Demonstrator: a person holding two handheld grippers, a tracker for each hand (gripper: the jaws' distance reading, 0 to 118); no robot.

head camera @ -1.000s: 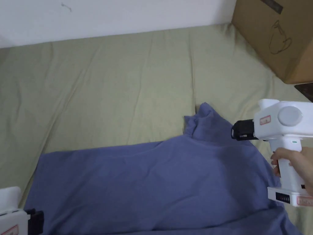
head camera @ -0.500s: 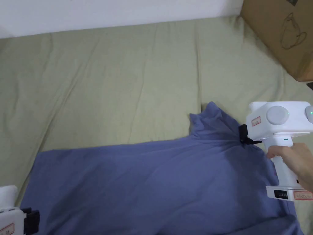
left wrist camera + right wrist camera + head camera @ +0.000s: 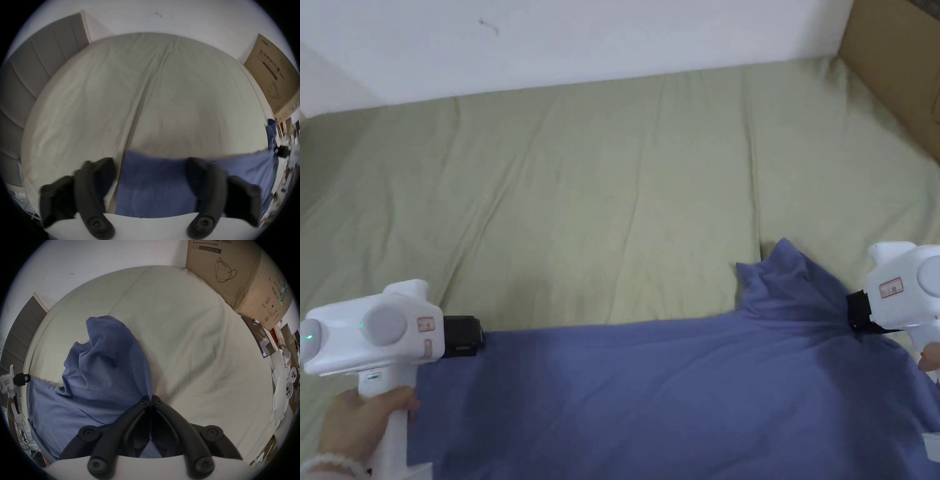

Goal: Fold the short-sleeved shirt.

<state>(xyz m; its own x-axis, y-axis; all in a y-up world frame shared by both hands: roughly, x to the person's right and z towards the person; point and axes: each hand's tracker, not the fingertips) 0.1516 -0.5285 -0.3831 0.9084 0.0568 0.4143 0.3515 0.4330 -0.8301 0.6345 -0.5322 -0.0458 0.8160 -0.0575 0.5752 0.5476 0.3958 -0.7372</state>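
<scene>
The left gripper (image 3: 464, 336), a white pistol-shaped tool with black jaws, was held level in the person's left hand (image 3: 359, 422) at the left corner of the blue short-sleeved cotton shirt (image 3: 675, 400). In the left gripper view its jaws stood wide apart over that corner, gripping nothing. The right gripper (image 3: 150, 400), of the same make, pointed in from the right, jaws clenched together on a pinch of shirt cloth beside the bunched, raised sleeve (image 3: 781, 278). The shirt lay spread across the near part of the pale green bedsheet (image 3: 612, 206), its lower part cut off by the head view's edge. A brown cardboard box (image 3: 240, 277) stood at the bed's far right corner; its contents could not be seen.
</scene>
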